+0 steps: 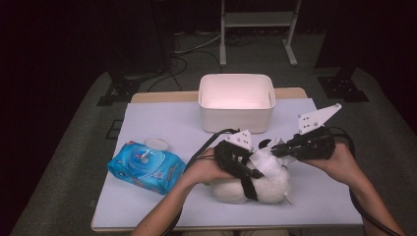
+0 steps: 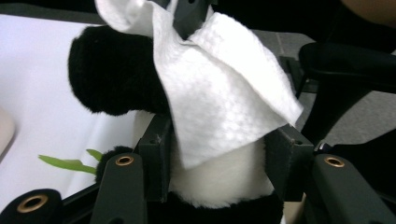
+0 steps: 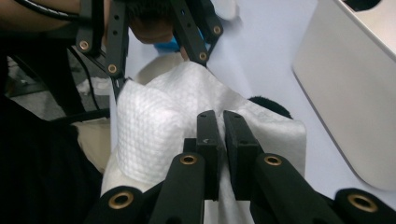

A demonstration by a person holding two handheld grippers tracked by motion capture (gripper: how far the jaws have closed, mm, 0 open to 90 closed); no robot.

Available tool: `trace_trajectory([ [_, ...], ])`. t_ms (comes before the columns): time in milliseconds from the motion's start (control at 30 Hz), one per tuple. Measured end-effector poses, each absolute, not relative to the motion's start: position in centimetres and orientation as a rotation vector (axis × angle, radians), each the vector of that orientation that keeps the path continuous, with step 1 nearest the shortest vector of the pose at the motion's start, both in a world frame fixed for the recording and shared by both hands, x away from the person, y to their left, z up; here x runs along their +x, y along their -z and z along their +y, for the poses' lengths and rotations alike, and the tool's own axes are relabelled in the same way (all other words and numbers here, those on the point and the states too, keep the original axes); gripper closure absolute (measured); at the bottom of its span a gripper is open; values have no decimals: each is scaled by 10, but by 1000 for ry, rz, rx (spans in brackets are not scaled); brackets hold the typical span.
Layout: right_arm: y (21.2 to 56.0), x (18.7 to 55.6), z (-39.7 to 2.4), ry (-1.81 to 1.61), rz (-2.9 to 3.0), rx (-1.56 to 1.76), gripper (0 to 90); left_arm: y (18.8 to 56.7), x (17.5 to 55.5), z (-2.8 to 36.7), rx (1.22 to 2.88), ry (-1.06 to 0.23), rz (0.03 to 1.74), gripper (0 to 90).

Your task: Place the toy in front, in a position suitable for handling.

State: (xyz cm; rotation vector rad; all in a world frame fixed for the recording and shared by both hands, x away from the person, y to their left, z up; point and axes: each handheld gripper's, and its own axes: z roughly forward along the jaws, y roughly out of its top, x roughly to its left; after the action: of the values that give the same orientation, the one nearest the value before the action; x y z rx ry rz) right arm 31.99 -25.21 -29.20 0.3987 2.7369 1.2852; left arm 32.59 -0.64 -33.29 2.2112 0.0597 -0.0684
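Observation:
A white and black plush toy (image 1: 269,191) lies near the table's front edge. My left gripper (image 1: 250,178) reaches over it from the left. In the left gripper view its jaws press on both sides of the toy's white body (image 2: 224,182), below a black furry part (image 2: 116,70). A white wet wipe (image 1: 265,160) is draped over the toy. My right gripper (image 1: 276,151) comes in from the right. In the right gripper view (image 3: 223,126) it is shut on a fold of the wipe (image 3: 154,121). The wipe (image 2: 224,93) hangs between the left gripper's (image 2: 220,154) jaws.
A cream bin (image 1: 236,123) stands at the back middle of the white table (image 1: 319,196), with its wall (image 3: 345,93) close to my right gripper. A blue pack of wipes (image 1: 145,167) lies at the left with its lid (image 1: 156,144) flipped open. A green strip (image 2: 70,163) lies beside the toy.

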Motion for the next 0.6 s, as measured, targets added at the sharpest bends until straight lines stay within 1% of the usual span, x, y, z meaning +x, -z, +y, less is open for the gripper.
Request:
trace_trajectory([
  [67,296,319,-257,-1298,2742,417,851,335,326,-9,2211,70,55,489],
  [133,301,318,-264,-1303,2751,447,851,338,324,-13,2217,116,27,490],
  [267,307,322,-272,-1338,2728,509,847,338,322,-19,2238,82,19,486],
  [433,310,317,-274,-1314,2752,486,848,339,330,-20,2235,57,96,470],
  [533,314,311,-272,-1276,2768,483,848,341,330,-24,2240,72,83,465],
  [600,314,311,-268,-1291,2775,465,847,342,326,-34,2267,63,57,456],
])
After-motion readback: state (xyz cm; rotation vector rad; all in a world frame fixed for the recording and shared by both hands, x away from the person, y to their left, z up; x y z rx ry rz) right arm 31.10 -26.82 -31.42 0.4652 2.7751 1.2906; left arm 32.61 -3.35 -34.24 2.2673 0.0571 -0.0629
